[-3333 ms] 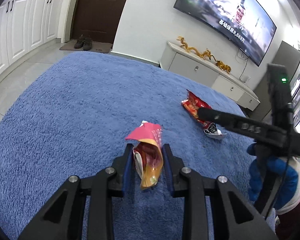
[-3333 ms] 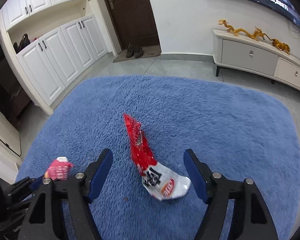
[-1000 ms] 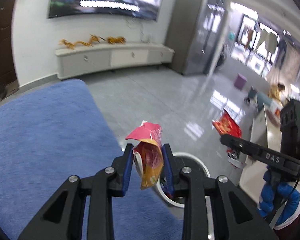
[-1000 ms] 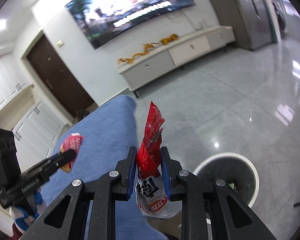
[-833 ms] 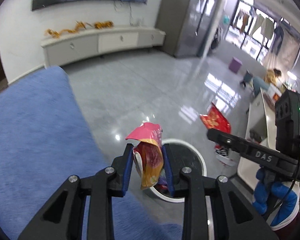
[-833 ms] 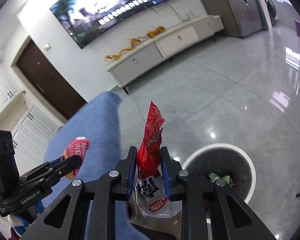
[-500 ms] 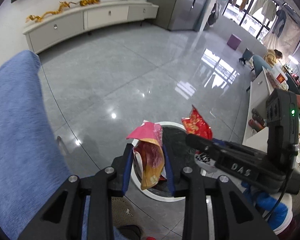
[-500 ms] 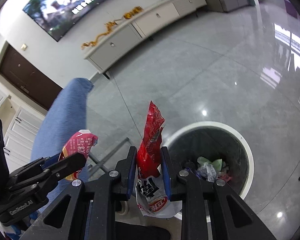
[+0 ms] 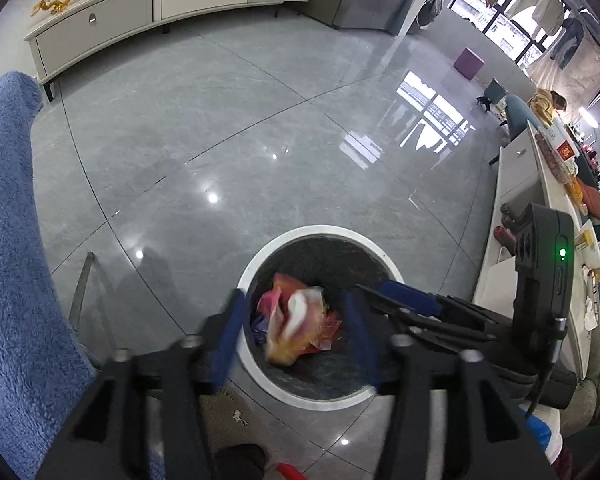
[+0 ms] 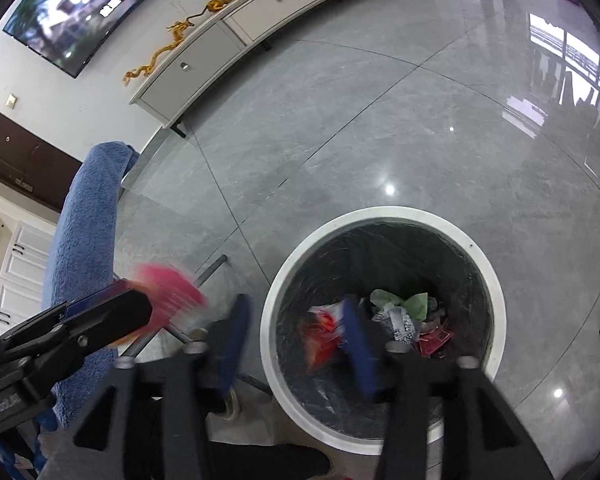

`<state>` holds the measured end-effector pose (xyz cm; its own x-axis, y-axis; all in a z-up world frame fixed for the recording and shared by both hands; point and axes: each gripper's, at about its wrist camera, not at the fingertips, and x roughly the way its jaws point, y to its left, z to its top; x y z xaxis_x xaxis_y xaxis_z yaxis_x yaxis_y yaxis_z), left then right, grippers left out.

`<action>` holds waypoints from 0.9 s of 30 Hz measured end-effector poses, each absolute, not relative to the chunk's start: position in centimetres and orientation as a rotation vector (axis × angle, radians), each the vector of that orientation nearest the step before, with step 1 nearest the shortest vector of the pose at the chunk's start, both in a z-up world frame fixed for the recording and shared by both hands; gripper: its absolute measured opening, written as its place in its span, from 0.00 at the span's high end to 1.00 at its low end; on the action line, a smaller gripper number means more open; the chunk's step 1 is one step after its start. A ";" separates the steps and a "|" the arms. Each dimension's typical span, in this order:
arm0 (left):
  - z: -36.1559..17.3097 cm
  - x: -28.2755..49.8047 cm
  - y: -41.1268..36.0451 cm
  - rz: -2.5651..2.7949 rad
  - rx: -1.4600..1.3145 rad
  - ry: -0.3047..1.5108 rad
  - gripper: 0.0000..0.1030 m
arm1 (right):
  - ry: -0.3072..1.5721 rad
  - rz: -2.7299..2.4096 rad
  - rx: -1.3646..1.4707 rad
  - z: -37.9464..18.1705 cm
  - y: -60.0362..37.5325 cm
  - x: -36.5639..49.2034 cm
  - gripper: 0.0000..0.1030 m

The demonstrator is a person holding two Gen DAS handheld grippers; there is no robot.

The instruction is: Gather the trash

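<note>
Above the white-rimmed trash bin (image 9: 256, 268): left gripper (image 9: 296, 334) jaws just opening, about half wide, pads off the pink-yellow wrapper (image 9: 296, 324), blurred over the bin mouth. Right gripper (image 10: 296, 340) likewise just opening; red wrapper (image 10: 320, 334) loose, blurred, inside the bin's near rim.

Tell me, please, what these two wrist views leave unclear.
- Left wrist: pink-and-yellow wrapper is motion-blurred; its print is unreadable.
- Right wrist: red wrapper is blurred and partly behind a tong finger.
- Both: the trash bin hides its floor under litter.
- Right wrist: TV caption too smeared.
</note>
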<state>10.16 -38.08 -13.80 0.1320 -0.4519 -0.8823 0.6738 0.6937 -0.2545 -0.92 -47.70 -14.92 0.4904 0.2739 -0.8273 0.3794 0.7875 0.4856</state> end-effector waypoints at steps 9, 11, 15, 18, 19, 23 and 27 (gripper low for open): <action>-12.1 9.4 -37.6 -0.887 0.160 1.156 0.42 | 1.065 -0.097 0.682 -13.3 -47.4 -1.9 0.40; -11.2 9.1 -36.9 -0.893 0.142 1.137 0.42 | 1.056 -0.094 0.674 -12.6 -47.1 -2.2 0.39; -9.3 8.6 -34.9 -0.889 0.095 1.084 0.40 | 1.025 -0.106 0.646 -10.7 -46.5 -3.0 0.36; -7.5 7.9 -32.7 -0.855 0.079 1.024 0.37 | 0.997 -0.107 0.609 -8.8 -45.3 -3.5 0.31; -6.8 7.5 -31.7 -0.836 0.076 1.001 0.37 | 0.985 -0.101 0.589 -7.9 -44.7 -3.7 0.30; -4.6 6.2 -27.6 -0.764 0.065 0.915 0.32 | 0.948 -0.069 0.512 -5.2 -42.1 -3.9 0.27; -2.2 4.4 -22.7 -0.680 0.062 0.816 0.29 | 0.893 -0.025 0.435 -2.2 -38.9 -4.4 0.23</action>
<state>4.40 -22.66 -2.22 0.4874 -0.5358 -0.6895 0.5817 0.7881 -0.2013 -4.40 -38.86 -2.22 0.6329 0.1579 -0.7579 0.1997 0.9125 0.3569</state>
